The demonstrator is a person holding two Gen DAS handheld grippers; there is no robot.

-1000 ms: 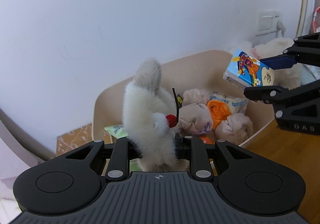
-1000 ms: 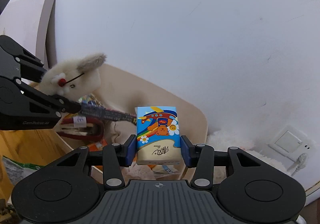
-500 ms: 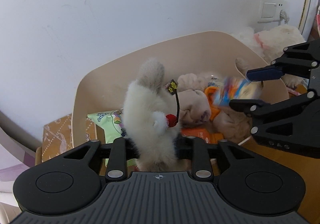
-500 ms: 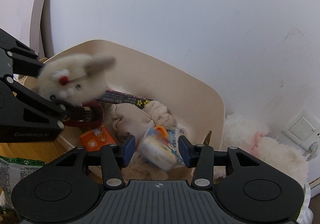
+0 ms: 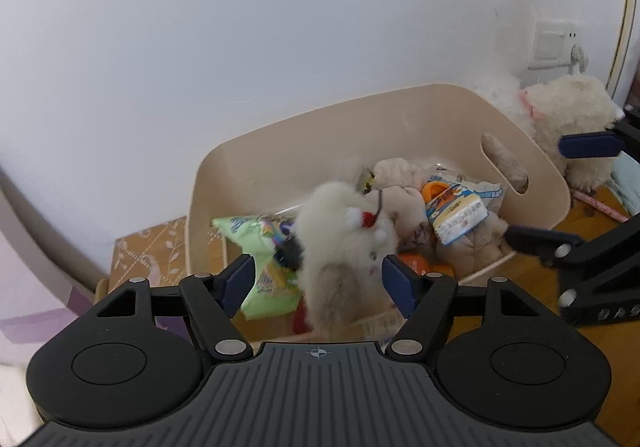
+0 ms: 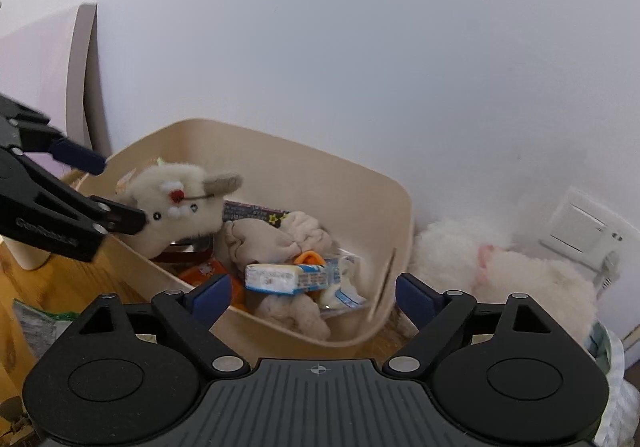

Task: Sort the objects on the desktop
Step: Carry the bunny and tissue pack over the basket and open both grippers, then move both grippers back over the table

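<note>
Left wrist view looks down past the left tool (image 5: 316, 279), whose blue-padded jaws are spreading apart. A white plush toy (image 5: 344, 243) with a red nose hangs between them, blurred, touching neither pad, over the near edge of a beige plastic bin (image 5: 280, 151). Inside the bin lie a green snack bag (image 5: 256, 243), several beige stuffed toys (image 5: 400, 203), an orange item and a tissue pack (image 5: 456, 211) printed with a cartoon bear. The pack's writing is too small to read. The right tool (image 5: 560, 191) enters from the right edge, jaws wide, empty. Behind the bin sits a large fluffy white plush (image 5: 568, 119) with a pink collar, below a wall socket (image 5: 554, 45). A patterned cardboard box (image 5: 156, 247) stands left of the bin.

Right wrist view shows the right tool (image 6: 312, 297), its jaws opening, with nothing between the pads. Beyond them the tissue pack (image 6: 288, 277) lies on its side atop the stuffed toys in the bin (image 6: 360, 187). The left tool (image 6: 116, 191) reaches in from the left; lettering on its arm begins "Gen" and is otherwise unclear. The white plush toy's (image 6: 176, 207) face shows only here: two dark eyes, red nose, one grey ear. A wooden worktop (image 6: 60, 287) and a packet (image 6: 36, 323) appear at the lower left.
</note>
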